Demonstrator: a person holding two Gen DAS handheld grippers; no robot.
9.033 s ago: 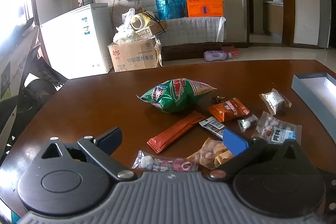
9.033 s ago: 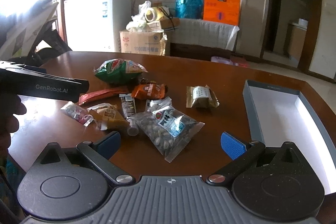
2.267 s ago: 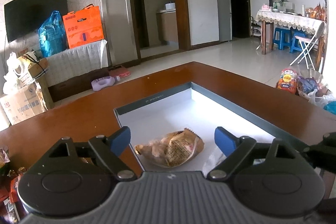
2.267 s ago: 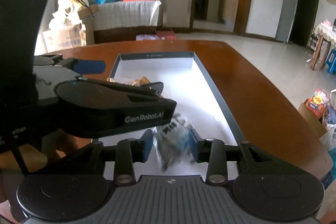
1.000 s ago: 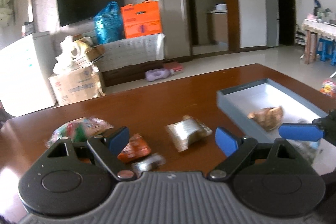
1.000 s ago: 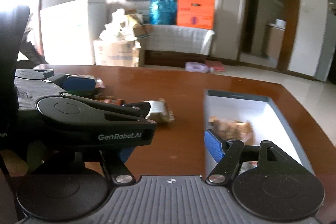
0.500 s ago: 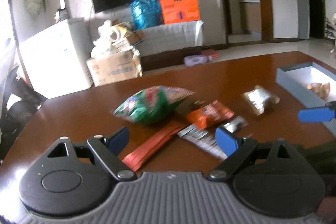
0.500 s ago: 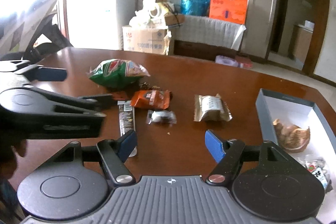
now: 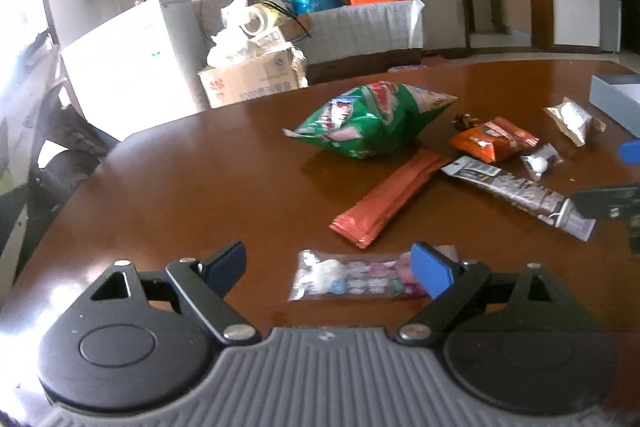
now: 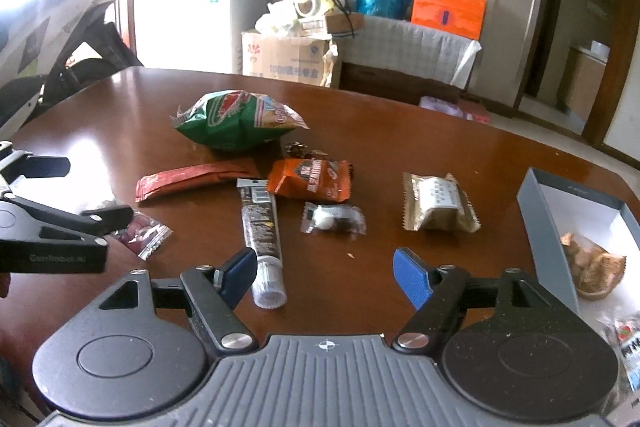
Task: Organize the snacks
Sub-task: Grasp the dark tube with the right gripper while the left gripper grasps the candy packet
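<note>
Both my grippers have swung back from the grey box point(image 10: 538, 215), where two crinkly packets now lie, to the glossy brown table point(image 9: 200, 179), and my left gripper point(image 9: 326, 265) gapes empty over the clear candy pack point(image 9: 352, 277) while my right gripper point(image 10: 325, 275), jaws just widening, nears the dark tube point(image 10: 262, 231), seven snacks remaining.

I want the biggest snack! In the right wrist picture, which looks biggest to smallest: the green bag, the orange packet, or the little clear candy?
1. Green bag, biggest even though farthest.
2. Orange packet.
3. Little clear candy, smallest despite being nearest.
</note>
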